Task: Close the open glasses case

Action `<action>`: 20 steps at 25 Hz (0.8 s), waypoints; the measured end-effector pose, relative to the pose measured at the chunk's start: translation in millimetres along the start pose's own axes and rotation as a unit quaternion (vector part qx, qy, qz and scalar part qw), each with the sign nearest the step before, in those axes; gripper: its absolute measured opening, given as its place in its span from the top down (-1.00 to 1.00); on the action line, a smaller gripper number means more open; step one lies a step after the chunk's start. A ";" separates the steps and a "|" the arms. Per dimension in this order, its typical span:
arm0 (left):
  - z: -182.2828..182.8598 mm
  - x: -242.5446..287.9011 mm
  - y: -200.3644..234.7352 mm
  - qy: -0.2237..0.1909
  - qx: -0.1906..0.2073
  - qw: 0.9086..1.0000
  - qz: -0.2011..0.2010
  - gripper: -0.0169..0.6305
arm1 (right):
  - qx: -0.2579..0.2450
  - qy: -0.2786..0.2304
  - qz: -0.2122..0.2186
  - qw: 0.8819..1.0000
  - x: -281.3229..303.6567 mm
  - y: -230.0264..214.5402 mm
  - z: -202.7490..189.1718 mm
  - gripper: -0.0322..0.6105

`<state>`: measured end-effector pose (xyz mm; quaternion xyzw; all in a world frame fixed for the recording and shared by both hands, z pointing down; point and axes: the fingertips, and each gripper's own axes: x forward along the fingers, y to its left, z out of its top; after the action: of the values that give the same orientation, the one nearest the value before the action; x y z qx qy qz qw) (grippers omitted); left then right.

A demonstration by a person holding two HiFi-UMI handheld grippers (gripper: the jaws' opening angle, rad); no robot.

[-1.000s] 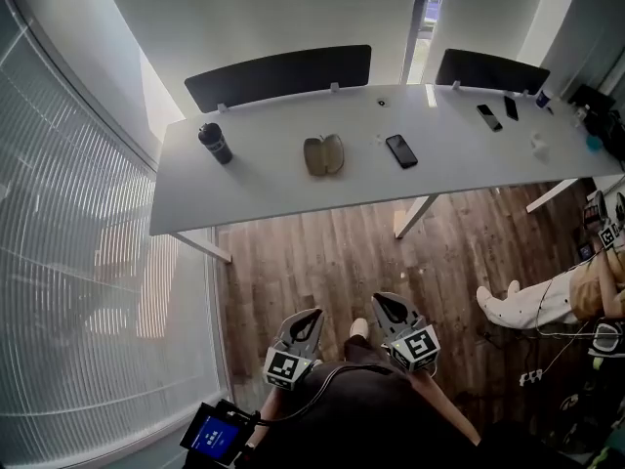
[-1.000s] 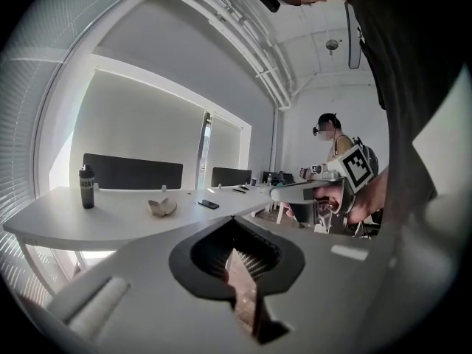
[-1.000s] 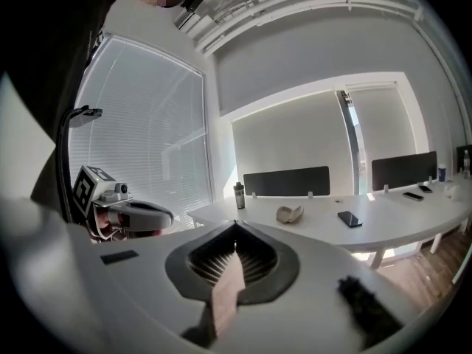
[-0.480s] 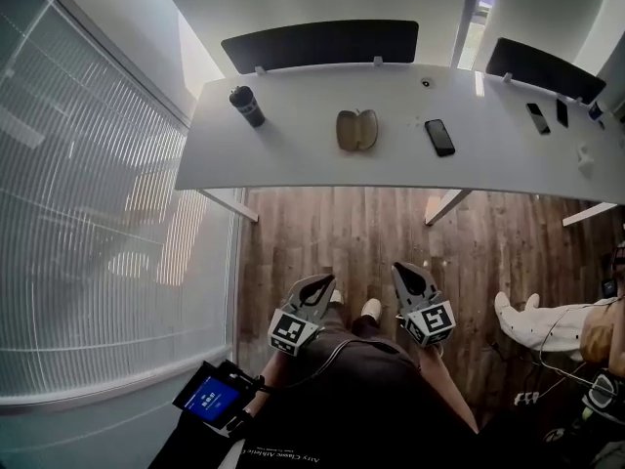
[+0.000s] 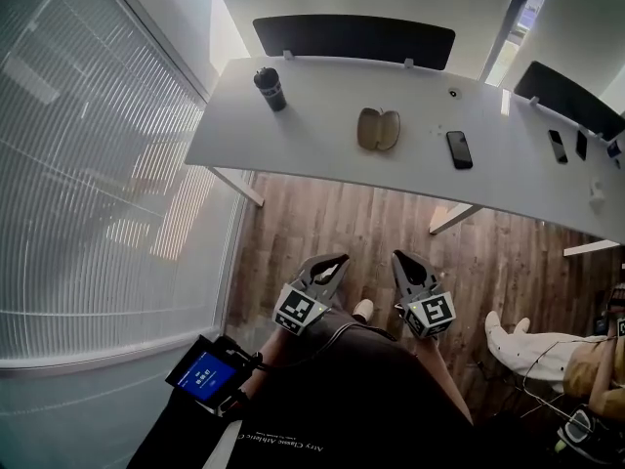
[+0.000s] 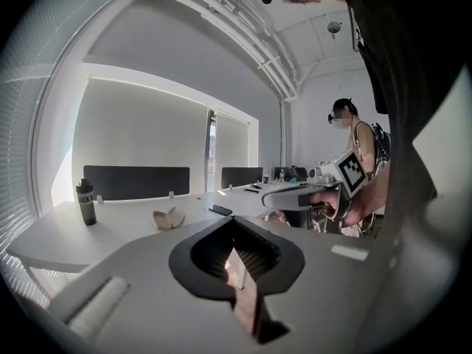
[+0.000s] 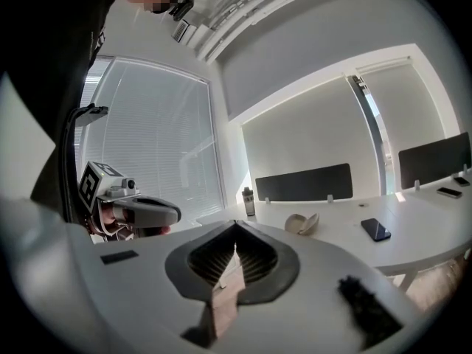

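Table (image 5: 293,135): plain white all along in front of you.
Glasses case (image 5: 378,129): tan, both halves alike.
Bottle (image 5: 270,89): near black, with pale print on its side.
Phone (image 5: 459,149): black.
Desk dividers (image 5: 354,39): black.
Floor (image 5: 332,233): brown wood planks with streaky grain.
Blinds (image 5: 88,184): white, fine horizontal slats.
Left gripper (image 5: 335,262): your pale grey shell, black ribbed pads, black-and-white square marker on its cube.
Right gripper (image 5: 402,259): the same grey, black and marker pattern.
Handheld device (image 5: 203,376): blue screen in a black case, at your left.
Top (image 5: 342,408): yours is black.
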<state>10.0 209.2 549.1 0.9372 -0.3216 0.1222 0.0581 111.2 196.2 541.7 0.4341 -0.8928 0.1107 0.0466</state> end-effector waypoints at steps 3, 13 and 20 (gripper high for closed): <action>-4.7 6.9 7.4 0.005 0.006 1.000 0.003 0.92 | -0.002 0.001 0.008 1.000 11.2 -6.5 3.6 0.88; 8.8 36.3 52.2 0.004 0.003 1.000 -0.013 0.92 | -0.001 0.006 0.013 1.000 51.8 -23.2 23.1 0.88; 5.1 45.4 95.4 0.009 0.003 1.000 -0.023 0.88 | 0.015 0.007 0.001 1.000 93.6 -30.4 21.2 0.88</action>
<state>-13.2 106.5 559.2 0.9433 -0.2990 0.1306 0.0607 77.4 101.3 542.7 0.4328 -0.8913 0.1273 0.0456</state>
